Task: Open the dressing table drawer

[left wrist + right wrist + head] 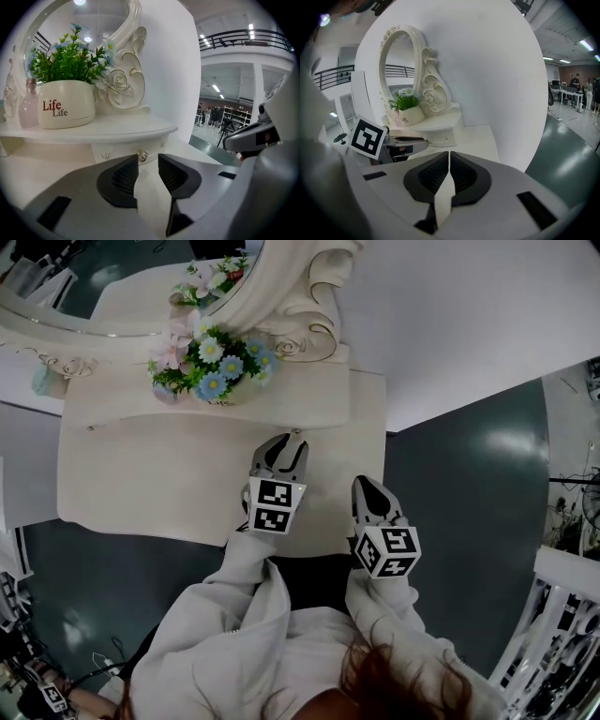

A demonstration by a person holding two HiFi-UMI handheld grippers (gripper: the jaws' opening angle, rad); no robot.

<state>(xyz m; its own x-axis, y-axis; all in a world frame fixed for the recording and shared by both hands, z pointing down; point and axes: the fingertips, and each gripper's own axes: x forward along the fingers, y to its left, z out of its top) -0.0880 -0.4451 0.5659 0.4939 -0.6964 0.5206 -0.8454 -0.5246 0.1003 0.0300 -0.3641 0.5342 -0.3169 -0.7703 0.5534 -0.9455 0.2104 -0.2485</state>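
Drawer knob (142, 155) at 12 o'clock: just slide wide-open left gripper (148, 164) around it, centre up, pinch, pull straight back; keep closed right gripper (448, 164) clear.

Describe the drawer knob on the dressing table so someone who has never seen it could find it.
Start at the white dressing table with the ornate mirror. Under the raised shelf holding the flower pot is a shallow drawer front. The knob is the shiny stud at its middle, bulkier than the small fittings either side.
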